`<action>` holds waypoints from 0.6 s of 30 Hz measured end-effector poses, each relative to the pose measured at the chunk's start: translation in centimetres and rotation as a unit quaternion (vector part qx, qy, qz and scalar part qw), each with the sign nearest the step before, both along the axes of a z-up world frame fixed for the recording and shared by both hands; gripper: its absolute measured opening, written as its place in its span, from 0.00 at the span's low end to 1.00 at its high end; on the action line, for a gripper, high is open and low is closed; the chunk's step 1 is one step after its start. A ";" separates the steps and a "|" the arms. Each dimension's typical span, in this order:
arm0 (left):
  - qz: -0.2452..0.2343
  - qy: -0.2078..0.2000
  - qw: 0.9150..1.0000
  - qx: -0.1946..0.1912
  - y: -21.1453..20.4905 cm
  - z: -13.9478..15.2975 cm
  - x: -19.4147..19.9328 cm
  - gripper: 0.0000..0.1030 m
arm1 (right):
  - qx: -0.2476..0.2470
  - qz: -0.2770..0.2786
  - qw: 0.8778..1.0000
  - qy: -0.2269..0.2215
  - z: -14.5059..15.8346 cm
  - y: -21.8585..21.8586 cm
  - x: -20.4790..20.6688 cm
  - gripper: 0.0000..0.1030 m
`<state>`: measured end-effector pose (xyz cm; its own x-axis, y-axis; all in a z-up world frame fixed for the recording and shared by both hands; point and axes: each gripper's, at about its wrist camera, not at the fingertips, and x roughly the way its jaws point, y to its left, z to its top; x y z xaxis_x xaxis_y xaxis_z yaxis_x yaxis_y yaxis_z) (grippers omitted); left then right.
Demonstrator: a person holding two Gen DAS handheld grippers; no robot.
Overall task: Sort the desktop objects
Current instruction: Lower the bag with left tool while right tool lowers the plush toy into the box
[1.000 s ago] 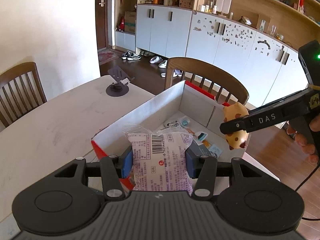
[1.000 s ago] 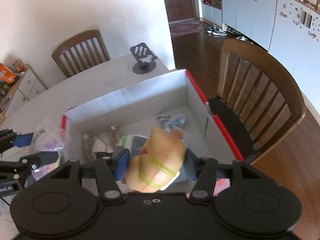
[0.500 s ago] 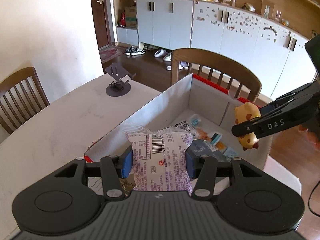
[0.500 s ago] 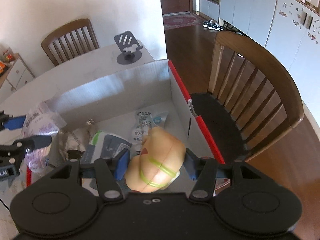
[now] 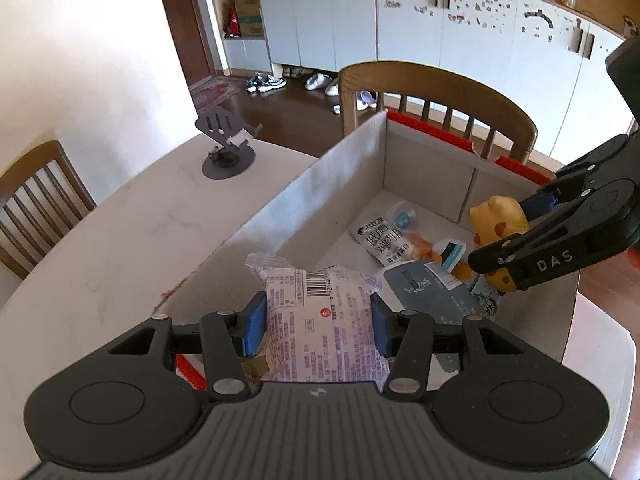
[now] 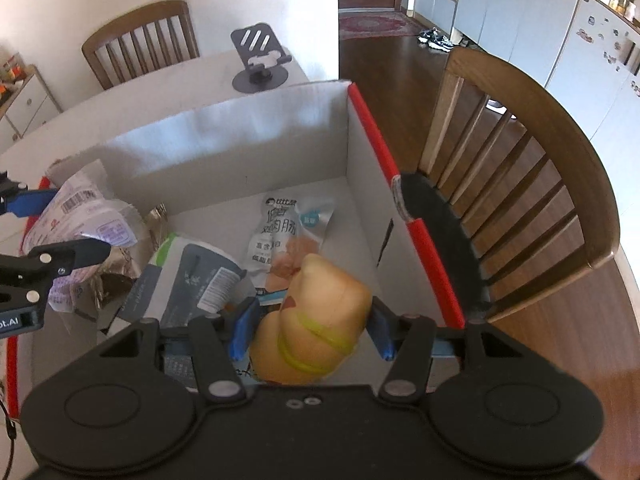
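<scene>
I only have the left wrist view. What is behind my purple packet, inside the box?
Observer: A crumpled brownish wrapper lies by the purple packet, near the cardboard box wall.
Operator: And the yellow toy's far side?
Observer: The yellow toy has green bands round it, clamped in the right gripper.
Operator: Anything else past the table?
Observer: A low white cabinet stands behind the far chair.

Black tongs point(image 5: 319, 322), blue pads point(image 5: 253, 328), silver screws, white "DAS" lettering.

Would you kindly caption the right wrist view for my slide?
Right hand-held gripper holds a yellow toy above the cardboard box of snack packets.
</scene>
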<state>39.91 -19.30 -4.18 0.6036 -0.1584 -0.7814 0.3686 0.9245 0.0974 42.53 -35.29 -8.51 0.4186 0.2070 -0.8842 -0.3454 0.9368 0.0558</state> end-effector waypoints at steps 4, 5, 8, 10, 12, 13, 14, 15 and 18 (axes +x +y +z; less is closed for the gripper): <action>-0.009 0.010 1.000 0.003 -0.7 -0.6 0.4 0.49 | -0.007 0.018 1.000 -0.001 -0.4 0.8 0.2 0.55; -0.011 0.012 1.000 0.004 -0.9 -0.8 0.5 0.49 | -0.011 0.022 1.000 -0.002 -0.5 1.0 0.3 0.55; -0.012 0.022 1.000 0.003 -1.1 -1.4 0.7 0.49 | -0.013 0.030 0.999 -0.001 -0.8 1.5 0.5 0.55; -0.010 0.030 1.000 -0.001 -1.0 -1.7 0.9 0.49 | -0.012 0.032 0.999 0.001 -1.0 1.6 0.7 0.55; -0.008 0.039 0.999 -0.003 -0.9 -2.1 1.0 0.49 | -0.011 0.032 0.999 0.003 -1.2 1.7 0.9 0.55; -0.007 0.043 0.999 -0.004 -0.9 -2.3 1.0 0.49 | -0.010 0.032 0.999 0.004 -1.3 1.7 0.9 0.55; -0.006 0.048 0.999 -0.007 -0.8 -2.4 1.0 0.49 | -0.010 0.032 0.999 0.005 -1.3 1.7 1.0 0.55; -0.003 0.051 0.999 -0.010 -0.6 -2.5 1.1 0.49 | -0.009 0.032 0.999 0.006 -1.4 1.6 1.1 0.55; 0.004 0.059 0.998 -0.022 -0.3 -2.5 1.2 0.49 | -0.008 0.033 0.999 0.008 -1.6 1.7 1.2 0.56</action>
